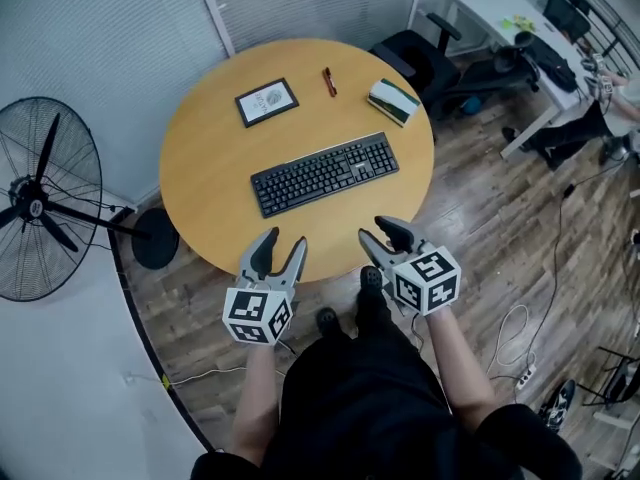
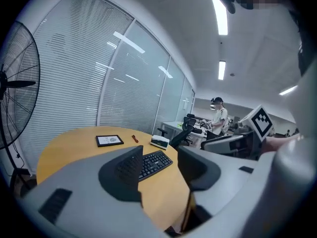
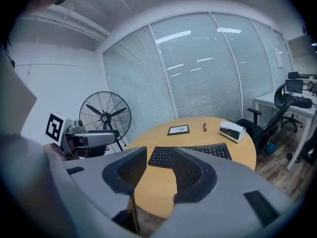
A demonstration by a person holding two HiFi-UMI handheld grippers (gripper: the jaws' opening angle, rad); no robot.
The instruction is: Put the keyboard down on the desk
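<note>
The keyboard already lies flat on the round desk, about at its middle. It is slanted a little, with its right end farther away than its left, and nothing rests on it or touches it. Both grippers are held off the near edge of the desk, well apart from the keyboard and roughly level with each other. The left gripper has its jaws fairly wide apart, and its own view shows only bare desk and the distant keyboard through the gap. The right gripper has its jaws closer together but still parted, and they too hold nothing. At the far side of the desk a frame sits to the left, a pen near the middle and a box to the right, all clear of the keyboard. A fan stands on the floor at the left. Judging by how things lie, the placing looks done, since the keyboard is down, sits steady and is free of both grippers. If so, the next move asks little: keep both grippers clear of the desk edge and leave the keyboard alone. A further nudge would be needed only if it should sit square to the near edge.
</note>
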